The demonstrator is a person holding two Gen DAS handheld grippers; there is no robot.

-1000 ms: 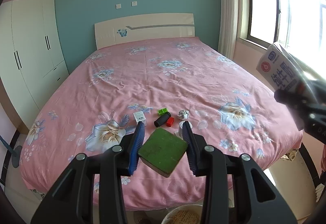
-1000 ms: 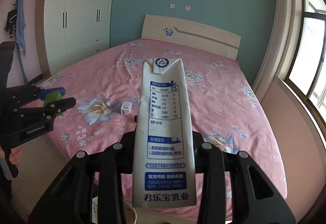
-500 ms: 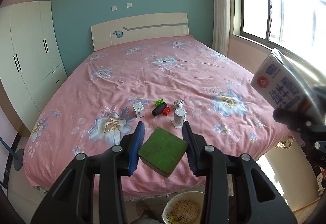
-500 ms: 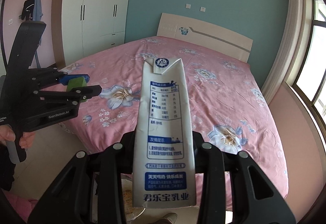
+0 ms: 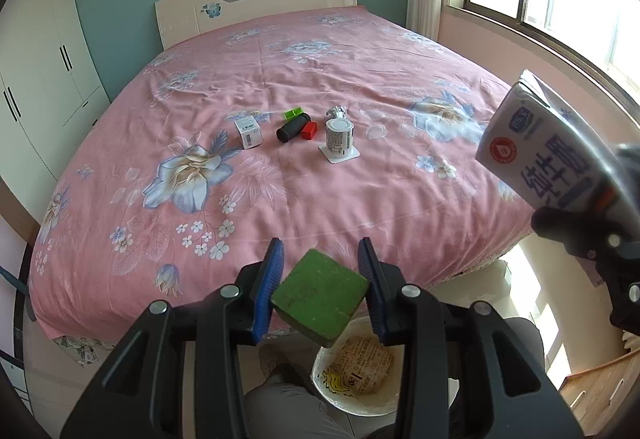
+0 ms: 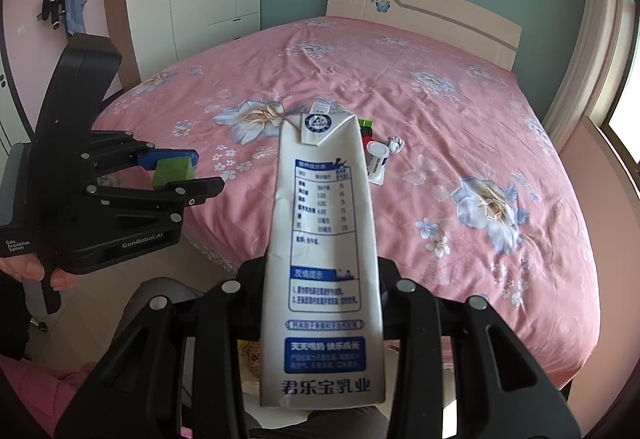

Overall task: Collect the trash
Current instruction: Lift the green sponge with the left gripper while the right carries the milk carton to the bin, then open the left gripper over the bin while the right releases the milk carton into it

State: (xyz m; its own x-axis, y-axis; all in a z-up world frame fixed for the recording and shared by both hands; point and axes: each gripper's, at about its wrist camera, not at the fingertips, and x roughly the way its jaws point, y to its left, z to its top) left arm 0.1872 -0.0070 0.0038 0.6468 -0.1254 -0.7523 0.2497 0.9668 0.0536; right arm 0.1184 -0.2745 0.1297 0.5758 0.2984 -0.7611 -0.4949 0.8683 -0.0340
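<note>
My left gripper [image 5: 320,251] is shut on a green sponge block [image 5: 320,295], its blue pads pressing both sides; the block hangs above a white bucket [image 5: 320,383] that holds crumpled printed paper. My right gripper [image 6: 320,267] is shut on a tall white and blue milk carton [image 6: 324,239], which hides its fingertips. From the left wrist view the carton [image 5: 536,143] shows at the right edge. From the right wrist view the left gripper [image 6: 208,171] with the sponge [image 6: 174,169] is at the left, held by a hand.
On the pink flowered bed [image 5: 360,59] lie a small white box [image 5: 248,133], a black cylinder [image 5: 292,129], a red block [image 5: 309,130], a green block [image 5: 293,114], a tin [image 5: 339,135] on a white square and crumpled foil [image 5: 336,113]. A person's legs are beside the bucket. Wardrobe left, window right.
Both grippers have sunk and tipped downward at the foot of the bed. The bucket has come fully into view under the sponge. Both grips are unchanged.
</note>
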